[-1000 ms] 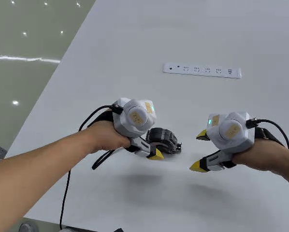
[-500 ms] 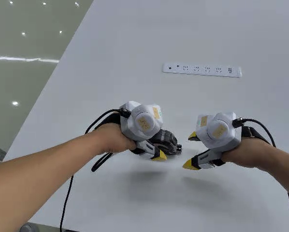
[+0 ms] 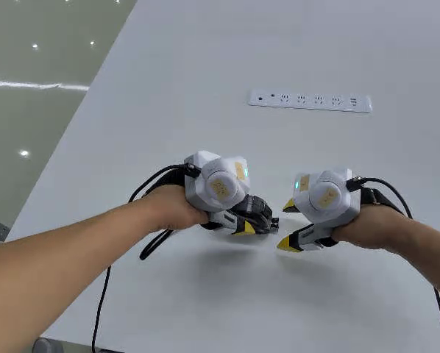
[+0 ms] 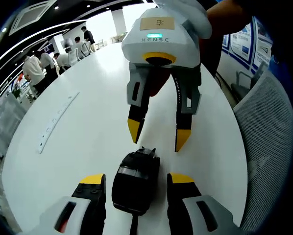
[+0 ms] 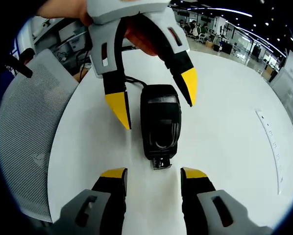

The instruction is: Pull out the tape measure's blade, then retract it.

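The black tape measure lies on the white table, its blade all the way in. My left gripper is open, one jaw on each side of the case with a thin gap at each. My right gripper faces it, open and holding nothing. The metal blade hook sits just ahead of the right gripper's yellow tips, in line with the gap between them.
A white power strip lies farther back on the table. A black cable trails from the left gripper toward the table's near left edge. A grey mesh chair stands beside the table. People stand in the distance.
My right gripper has moved left, closing on the tape measure's hook end. My left gripper has shifted slightly right, further over the case. The tape measure has stayed put.
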A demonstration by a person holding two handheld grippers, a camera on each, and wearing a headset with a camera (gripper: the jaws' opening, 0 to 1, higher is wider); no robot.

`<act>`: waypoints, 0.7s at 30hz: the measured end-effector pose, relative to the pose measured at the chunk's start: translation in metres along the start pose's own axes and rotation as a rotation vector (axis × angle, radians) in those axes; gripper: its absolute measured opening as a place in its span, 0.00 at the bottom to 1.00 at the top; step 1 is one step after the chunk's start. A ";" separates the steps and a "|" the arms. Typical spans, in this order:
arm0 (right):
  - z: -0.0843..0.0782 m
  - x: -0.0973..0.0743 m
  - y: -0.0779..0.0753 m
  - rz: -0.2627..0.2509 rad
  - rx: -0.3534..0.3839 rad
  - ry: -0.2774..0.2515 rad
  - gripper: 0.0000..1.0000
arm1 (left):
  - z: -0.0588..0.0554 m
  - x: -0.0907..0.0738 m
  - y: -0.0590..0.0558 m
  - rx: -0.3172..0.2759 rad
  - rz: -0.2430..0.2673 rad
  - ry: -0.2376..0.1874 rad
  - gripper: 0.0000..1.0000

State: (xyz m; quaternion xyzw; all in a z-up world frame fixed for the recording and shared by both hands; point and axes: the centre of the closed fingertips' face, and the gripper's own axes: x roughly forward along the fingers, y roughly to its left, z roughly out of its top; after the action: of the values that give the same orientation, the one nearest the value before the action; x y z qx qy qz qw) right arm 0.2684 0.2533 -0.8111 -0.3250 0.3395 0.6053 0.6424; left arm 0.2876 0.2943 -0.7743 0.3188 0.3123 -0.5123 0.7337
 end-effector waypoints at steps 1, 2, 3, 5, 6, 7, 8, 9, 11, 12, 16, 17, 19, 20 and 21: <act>-0.001 0.001 -0.001 0.001 0.003 0.001 0.40 | 0.000 0.000 0.000 0.001 0.000 0.001 0.46; -0.001 0.002 -0.001 0.001 0.003 0.003 0.39 | 0.000 0.001 0.000 0.001 -0.001 0.002 0.46; -0.002 0.002 -0.001 0.002 0.002 0.004 0.39 | -0.001 0.001 0.000 0.002 -0.001 0.002 0.46; -0.002 0.003 -0.001 0.010 -0.008 0.002 0.36 | -0.001 0.001 0.000 0.011 0.000 0.004 0.45; -0.002 0.004 -0.001 0.011 -0.013 0.003 0.35 | -0.001 0.002 0.000 0.014 -0.001 0.004 0.45; -0.003 0.005 -0.002 0.011 -0.015 0.005 0.35 | -0.001 0.002 0.000 0.015 -0.002 0.002 0.44; -0.003 0.006 -0.002 0.012 -0.016 0.007 0.35 | 0.000 0.002 0.000 0.015 -0.001 0.000 0.43; -0.004 0.007 -0.002 0.016 -0.017 0.007 0.35 | -0.001 0.002 0.001 0.017 -0.001 0.001 0.42; -0.003 0.008 -0.001 0.018 -0.021 0.007 0.34 | 0.000 0.002 0.001 0.020 -0.001 0.002 0.42; -0.003 0.008 -0.001 0.018 -0.022 0.006 0.34 | 0.000 0.002 0.001 0.020 -0.001 0.002 0.41; -0.001 0.009 -0.001 0.021 -0.028 0.000 0.31 | 0.001 0.003 0.000 0.030 -0.007 0.005 0.40; -0.001 0.010 -0.001 0.022 -0.029 -0.001 0.31 | 0.000 0.003 0.000 0.034 -0.008 0.007 0.40; 0.000 0.011 -0.002 0.023 -0.033 -0.002 0.31 | 0.001 0.004 -0.001 0.041 -0.010 0.009 0.40; 0.000 0.012 -0.002 0.023 -0.036 -0.002 0.30 | 0.001 0.004 -0.001 0.042 -0.012 0.009 0.39; 0.000 0.012 -0.002 0.022 -0.038 -0.002 0.30 | 0.001 0.005 -0.001 0.045 -0.014 0.011 0.39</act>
State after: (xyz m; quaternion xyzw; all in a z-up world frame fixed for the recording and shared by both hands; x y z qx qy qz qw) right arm 0.2711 0.2601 -0.8213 -0.3328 0.3307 0.6191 0.6297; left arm 0.2880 0.2906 -0.7774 0.3359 0.3069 -0.5225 0.7211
